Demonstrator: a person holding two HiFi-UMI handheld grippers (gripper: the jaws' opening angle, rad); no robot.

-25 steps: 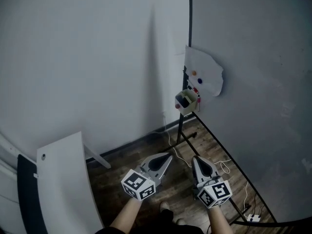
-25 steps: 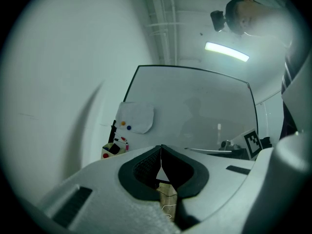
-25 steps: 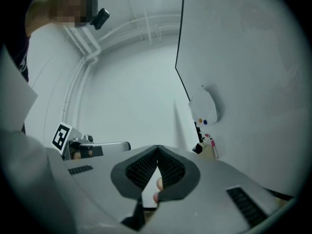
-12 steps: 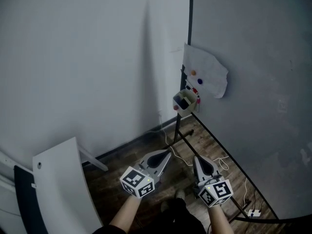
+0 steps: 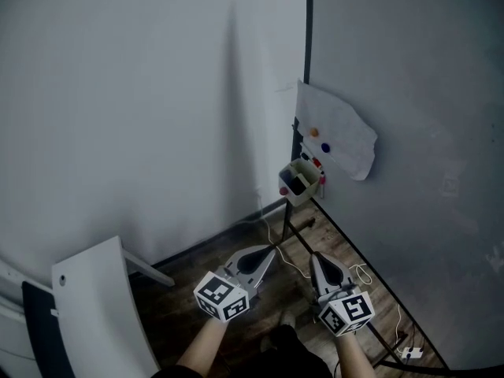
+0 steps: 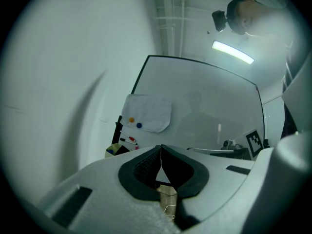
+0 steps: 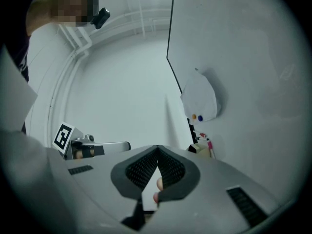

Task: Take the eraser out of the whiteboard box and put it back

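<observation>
Jaws shut, ribbed: L gripper, R gripper.

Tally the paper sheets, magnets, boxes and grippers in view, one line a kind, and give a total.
Paper sheet: 1
Magnets: 2, orange magnet and blue magnet
Box: 1
Grippers: 2, left gripper and right gripper
Total: 6
</observation>
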